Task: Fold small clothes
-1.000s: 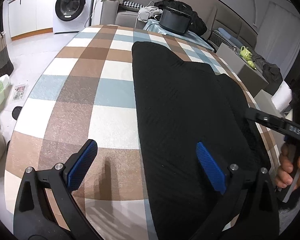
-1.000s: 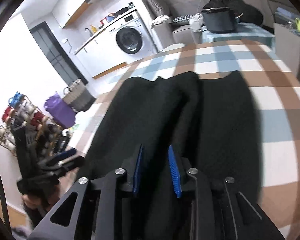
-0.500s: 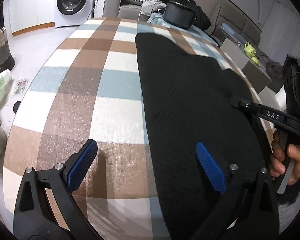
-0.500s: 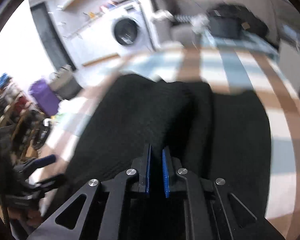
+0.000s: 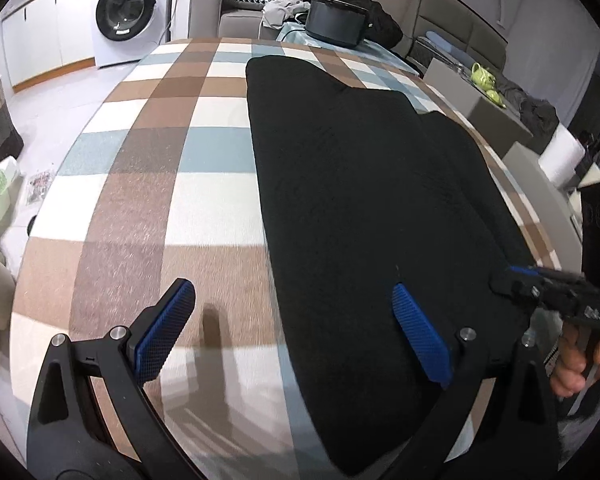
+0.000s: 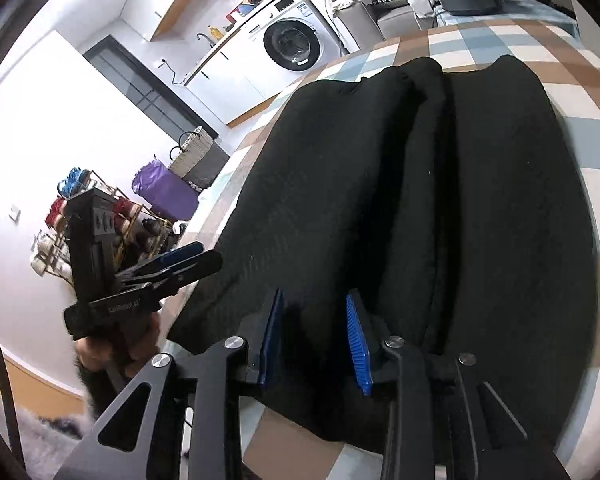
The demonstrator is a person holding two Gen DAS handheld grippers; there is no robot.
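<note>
Big black cloth (image 5: 364, 200) flat on the checked table (image 5: 148, 168), on the side far from the washing machine (image 5: 124, 12), running from the near edge toward the far edge. Folded lengthwise, with a soft ridge down the middle and two rounded ends at the far side. Left gripper (image 5: 292, 320) low over the near edge of the table, jaws wide apart, nothing held. One blue pad (image 5: 168, 320) over bare table, the other blue pad (image 5: 418, 332) over the black cloth, so the cloth's long edge sits between them. Hard to tell whether that pad touches the cloth or hangs just above it. Right gripper (image 6: 314, 334) at the near end of the black cloth (image 6: 440, 200), close by the middle ridge, jaws only a little apart and just now opening. A bump of cloth sits between the blue pads, but no squeeze on it can be seen. From the left side, right gripper (image 5: 540, 288) at the cloth's near corner, away from the washing machine, with a hand (image 5: 576, 364) on the handle. From the right side, left gripper (image 6: 188, 258) just past the cloth's edge, toward the washing machine (image 6: 296, 40), with another hand (image 6: 140, 344) under it.
</note>
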